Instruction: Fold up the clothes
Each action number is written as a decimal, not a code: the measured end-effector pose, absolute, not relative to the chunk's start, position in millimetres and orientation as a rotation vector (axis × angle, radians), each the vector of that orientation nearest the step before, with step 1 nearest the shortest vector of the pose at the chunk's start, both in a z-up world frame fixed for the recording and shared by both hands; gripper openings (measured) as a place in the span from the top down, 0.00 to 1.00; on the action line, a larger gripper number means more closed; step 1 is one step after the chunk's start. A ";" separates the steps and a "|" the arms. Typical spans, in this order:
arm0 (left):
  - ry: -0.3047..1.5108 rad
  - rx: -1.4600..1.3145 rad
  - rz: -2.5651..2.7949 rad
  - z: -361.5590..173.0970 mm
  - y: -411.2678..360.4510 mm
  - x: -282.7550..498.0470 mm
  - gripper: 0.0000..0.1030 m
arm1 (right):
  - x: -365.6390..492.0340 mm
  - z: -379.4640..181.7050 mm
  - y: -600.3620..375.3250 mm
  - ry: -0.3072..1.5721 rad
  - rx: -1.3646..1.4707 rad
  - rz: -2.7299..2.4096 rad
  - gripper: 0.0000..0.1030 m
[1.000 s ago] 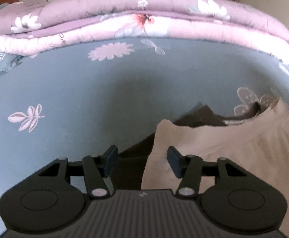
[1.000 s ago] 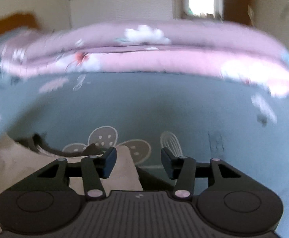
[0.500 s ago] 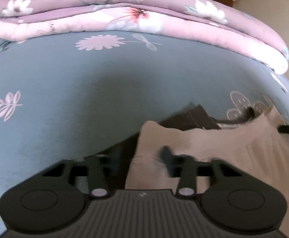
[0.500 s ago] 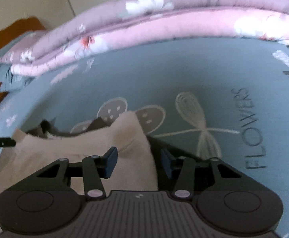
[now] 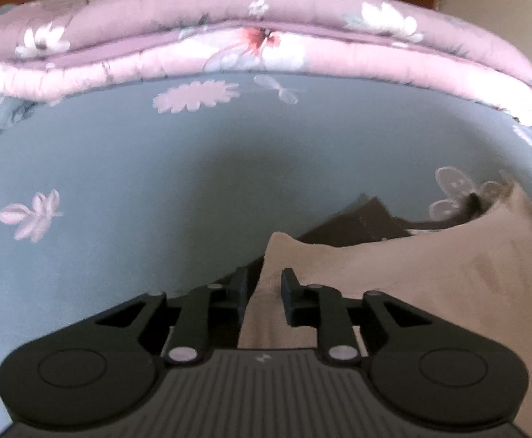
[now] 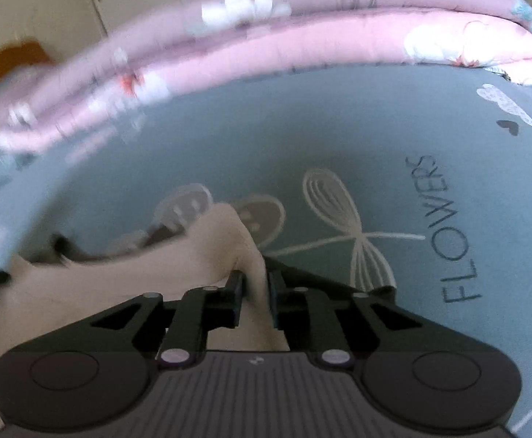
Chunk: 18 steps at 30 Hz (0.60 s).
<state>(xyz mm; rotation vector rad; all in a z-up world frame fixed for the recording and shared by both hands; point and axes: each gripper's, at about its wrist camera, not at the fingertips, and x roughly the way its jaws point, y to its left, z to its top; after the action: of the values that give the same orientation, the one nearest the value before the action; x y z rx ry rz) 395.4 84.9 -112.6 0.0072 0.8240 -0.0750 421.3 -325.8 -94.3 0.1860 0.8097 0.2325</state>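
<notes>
A beige garment (image 5: 412, 284) lies on a dark brown garment (image 5: 360, 219) on the blue bed sheet (image 5: 156, 182). My left gripper (image 5: 264, 286) stands at the garment's left edge near its far corner. The cloth runs between the pads, and the jaws are narrow and easing open. In the right wrist view the beige garment (image 6: 119, 284) rises in a ridge at its right edge. My right gripper (image 6: 255, 292) pinches that ridge, and its jaws are also opening slightly. A strip of the dark garment (image 6: 302, 273) shows beside the right finger.
A folded pink floral quilt (image 5: 266, 47) lies across the far side of the bed, and appears as the same quilt (image 6: 302, 36) in the right view. The printed sheet (image 6: 412, 200) stretches bare beyond and beside the garments. A wall and a door stand behind.
Both pairs of jaws have gone from wide to narrow around the beige garment's edges. The right gripper has come down onto the garment and rolled a little; the cloth now stands up between its pads.
</notes>
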 end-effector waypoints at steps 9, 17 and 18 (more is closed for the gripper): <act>0.804 -0.030 -0.061 -75.6 103.6 294.7 0.45 | 306.2 -66.5 -384.3 0.838 0.305 0.264 0.55; 0.882 -0.177 -0.045 -110.5 103.5 222.9 0.43 | 223.8 -103.2 -370.8 0.834 0.161 0.282 0.53; 0.883 -0.203 -0.044 -113.9 104.2 218.4 0.43 | 223.4 -104.4 -369.7 0.828 0.148 0.290 0.53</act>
<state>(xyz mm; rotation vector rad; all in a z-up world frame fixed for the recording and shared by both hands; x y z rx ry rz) 218.4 104.2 -113.9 -0.2034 0.8829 -0.0441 223.4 -369.7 -104.4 0.1479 0.8284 0.2897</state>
